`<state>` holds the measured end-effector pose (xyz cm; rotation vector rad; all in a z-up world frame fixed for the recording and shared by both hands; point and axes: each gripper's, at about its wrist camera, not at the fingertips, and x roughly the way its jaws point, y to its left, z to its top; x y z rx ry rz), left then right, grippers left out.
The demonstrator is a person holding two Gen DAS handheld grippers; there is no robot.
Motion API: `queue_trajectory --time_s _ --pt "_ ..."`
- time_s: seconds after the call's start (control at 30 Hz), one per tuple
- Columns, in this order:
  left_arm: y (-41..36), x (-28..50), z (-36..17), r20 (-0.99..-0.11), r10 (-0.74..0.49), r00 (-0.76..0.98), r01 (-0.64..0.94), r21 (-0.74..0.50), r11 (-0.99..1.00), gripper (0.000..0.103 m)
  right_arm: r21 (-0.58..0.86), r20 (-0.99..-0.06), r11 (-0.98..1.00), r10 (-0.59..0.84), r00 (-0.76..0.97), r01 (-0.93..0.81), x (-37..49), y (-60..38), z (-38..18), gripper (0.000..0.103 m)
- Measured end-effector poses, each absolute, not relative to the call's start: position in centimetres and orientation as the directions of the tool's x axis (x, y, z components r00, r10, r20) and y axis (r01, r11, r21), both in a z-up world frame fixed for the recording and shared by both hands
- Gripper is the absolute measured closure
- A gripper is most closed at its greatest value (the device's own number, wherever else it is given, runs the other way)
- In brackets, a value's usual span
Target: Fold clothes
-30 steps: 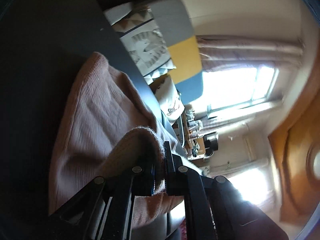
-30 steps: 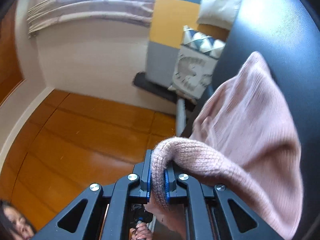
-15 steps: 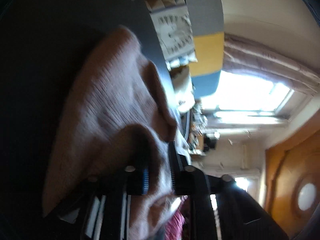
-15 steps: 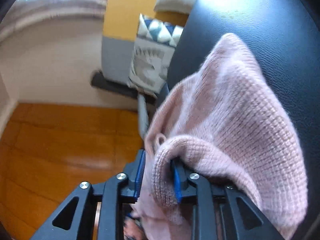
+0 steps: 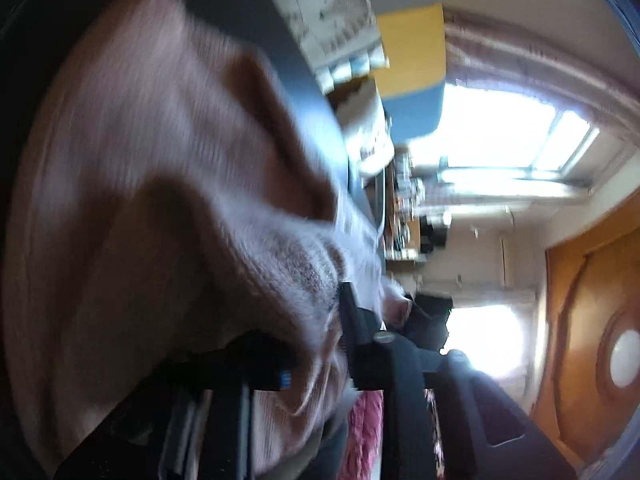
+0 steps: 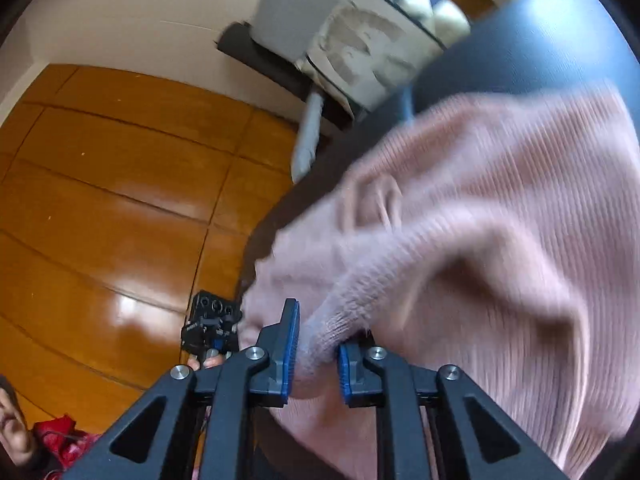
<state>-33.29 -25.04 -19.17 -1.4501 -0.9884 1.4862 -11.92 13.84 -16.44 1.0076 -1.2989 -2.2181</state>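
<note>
Right hand-held gripper (image 6: 314, 354): jaws closing, a rolled edge of the pink knit sweater (image 6: 500, 248) between the blue pads (image 6: 289, 356). The knit fills the gap and bulges past the pad tips, so I read it as pinched, not just resting there. Likely reason for the bite on the edge: it lets the cloth be drawn over itself without bunching the body.

Left hand-held gripper (image 5: 316, 344): view is blurred, jaws closing as well, with sweater (image 5: 160, 184) bunched between the black fingers (image 5: 356, 320) and draped over them. Looks held at another edge, so the two grips carry one side of the garment together.

Sweater itself: most of it lies spread on the dark tabletop (image 6: 520, 52), the near part lifted into a fold ridge running back to the grippers. My judgement: mid-fold, the raised edge being carried across the flat part.

Beyond: patterned cushions (image 6: 368, 52) at the tabletop's far edge, wooden floor (image 6: 120, 200) below, a bright window (image 5: 500, 136) in the left view. A person's hand on a small black device (image 6: 210, 328) shows under the right gripper.
</note>
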Motion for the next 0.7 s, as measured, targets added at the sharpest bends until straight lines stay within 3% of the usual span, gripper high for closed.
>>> queue_trajectory --time_s 0.17,0.2,0.23,0.3,0.47,0.57,0.7 --pt "-25.9 -38.0 -18.5 -0.351 0.921 -0.170 0.101 -0.936 -0.338 0.091 0.830 -0.416 -0.545 -0.465 -0.781 -0.118 -16.1 16.9 -14.8 0.091" --pt "-26.2 -38.3 -18.7 -0.345 0.921 -0.183 0.124 -0.937 -0.326 0.090 0.823 -0.426 -0.549 -0.426 -0.798 -0.147 -16.7 17.6 -14.7 0.088" --pt "-26.4 -38.6 -19.0 -0.339 0.920 -0.196 0.146 -0.938 -0.314 0.084 0.825 -0.432 -0.537 -0.399 -0.809 -0.176 -17.0 18.3 -14.9 0.087" --pt "-27.0 -39.2 -19.5 -0.327 0.919 -0.222 0.190 -0.938 -0.288 0.077 0.862 -0.415 -0.452 -0.374 -0.829 -0.228 -17.6 19.5 -16.5 0.073" --pt "-28.0 -39.2 -20.2 -0.302 0.918 -0.258 0.227 -0.942 -0.247 0.064 0.864 -0.403 -0.437 -0.307 -0.862 -0.248 -16.0 20.2 -17.5 0.073" --pt "-28.5 -38.2 -19.0 -0.356 0.899 -0.256 0.130 -0.934 -0.333 0.064 0.830 -0.414 -0.503 -0.271 -0.869 -0.239 -14.3 19.6 -16.6 0.073" --pt "-29.0 -36.0 -16.6 -0.534 0.777 -0.333 -0.078 -0.806 -0.587 0.055 0.620 -0.573 -0.730 -0.173 -0.801 -0.286 -11.6 17.5 -15.2 0.073"
